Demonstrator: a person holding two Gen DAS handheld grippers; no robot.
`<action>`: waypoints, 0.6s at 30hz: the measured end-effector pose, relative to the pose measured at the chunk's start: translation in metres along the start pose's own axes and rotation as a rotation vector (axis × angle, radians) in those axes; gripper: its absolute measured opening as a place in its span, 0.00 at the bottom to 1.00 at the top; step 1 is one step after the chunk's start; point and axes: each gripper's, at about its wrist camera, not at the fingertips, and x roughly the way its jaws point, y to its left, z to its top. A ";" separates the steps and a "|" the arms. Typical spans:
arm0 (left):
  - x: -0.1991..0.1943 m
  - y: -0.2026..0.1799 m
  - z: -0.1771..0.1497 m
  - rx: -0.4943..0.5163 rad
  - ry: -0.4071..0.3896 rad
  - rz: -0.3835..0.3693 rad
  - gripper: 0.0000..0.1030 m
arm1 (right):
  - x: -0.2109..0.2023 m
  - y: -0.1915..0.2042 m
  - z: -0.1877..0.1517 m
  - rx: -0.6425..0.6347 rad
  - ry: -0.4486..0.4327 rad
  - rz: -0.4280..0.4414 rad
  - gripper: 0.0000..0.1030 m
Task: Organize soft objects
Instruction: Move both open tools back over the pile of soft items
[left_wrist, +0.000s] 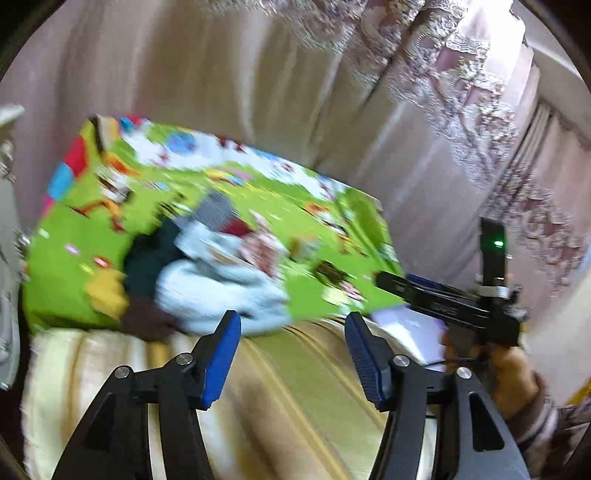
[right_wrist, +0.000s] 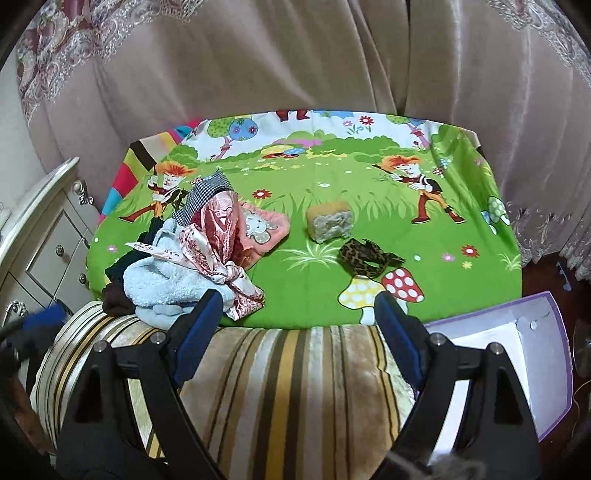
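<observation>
A pile of soft things lies at the left of the green cartoon sheet (right_wrist: 325, 295): a light blue towel (right_wrist: 162, 288), a red patterned scarf (right_wrist: 218, 236), a checkered cloth (right_wrist: 207, 192) and a pink kitten cloth (right_wrist: 262, 229). A sponge (right_wrist: 330, 221) and a leopard-print band (right_wrist: 365, 258) lie apart in the middle. My right gripper (right_wrist: 299, 297) is open and empty over the striped cushion (right_wrist: 288, 376). In the blurred left wrist view my left gripper (left_wrist: 292, 315) is open and empty, just short of the towel (left_wrist: 210, 291). The right gripper (left_wrist: 443, 299) shows there in a hand (left_wrist: 509, 373).
A white box with a purple rim (right_wrist: 517, 347) lies open at the right, beside the cushion. A white dresser (right_wrist: 44, 229) stands at the left. Beige curtains (right_wrist: 258, 66) hang behind the sheet. Dark floor shows at the far right.
</observation>
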 end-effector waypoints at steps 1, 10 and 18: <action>0.000 0.004 0.002 0.007 -0.008 0.017 0.58 | 0.003 0.001 0.001 0.000 0.005 0.004 0.84; 0.016 0.038 0.016 -0.031 0.054 0.142 0.58 | 0.028 0.018 0.015 -0.030 0.047 0.034 0.84; 0.034 0.076 0.008 -0.094 0.176 0.281 0.58 | 0.062 0.040 0.024 -0.094 0.115 0.116 0.86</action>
